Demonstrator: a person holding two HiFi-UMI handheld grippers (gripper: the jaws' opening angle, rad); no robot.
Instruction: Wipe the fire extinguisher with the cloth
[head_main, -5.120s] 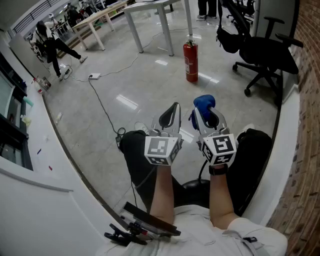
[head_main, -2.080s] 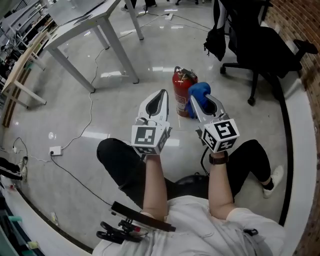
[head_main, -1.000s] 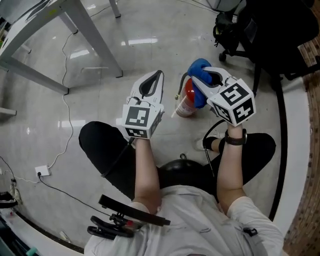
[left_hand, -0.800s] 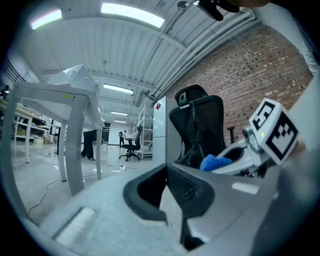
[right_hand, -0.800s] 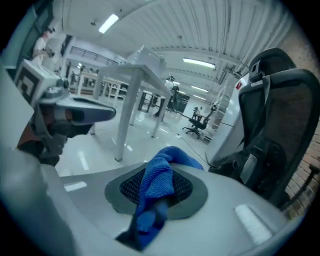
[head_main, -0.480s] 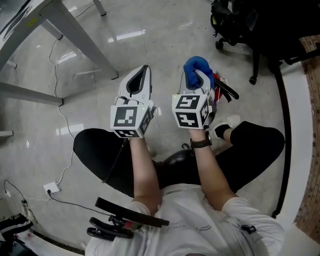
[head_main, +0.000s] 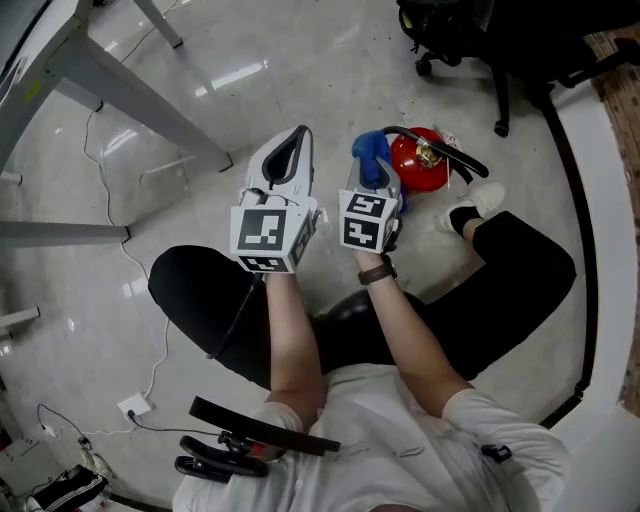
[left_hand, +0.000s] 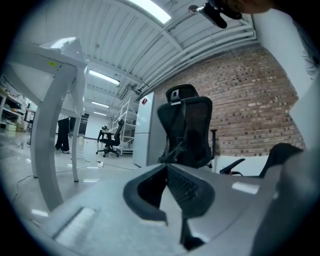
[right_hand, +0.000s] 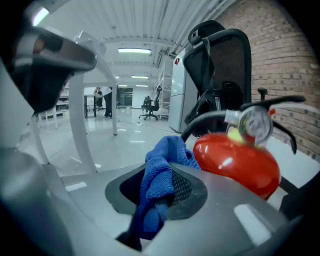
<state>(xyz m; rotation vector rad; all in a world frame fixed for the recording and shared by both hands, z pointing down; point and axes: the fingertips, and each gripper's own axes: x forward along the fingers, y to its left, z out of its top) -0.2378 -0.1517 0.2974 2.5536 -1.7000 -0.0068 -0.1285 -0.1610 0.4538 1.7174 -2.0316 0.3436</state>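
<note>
My right gripper (right_hand: 160, 194) has its jaws clamped shut on a blue cloth (right_hand: 167, 152), which bunches up above the jaw tips. Just past the cloth, at centre right of the right gripper view, the red fire extinguisher (right_hand: 239, 161) stands upright on the pale glossy floor (head_main: 300, 60), with its gauge, black hose and handle on top. The cloth sits just beside its shoulder; I cannot tell whether they touch. My left gripper (left_hand: 168, 184) has its jaws pressed together with nothing between them, just beside the right one at the middle of the head view. Beyond stands a black office chair (left_hand: 186, 131) near a brick wall (left_hand: 250, 100). A grey table leg (head_main: 130, 95) crosses the head view's upper left.
</note>
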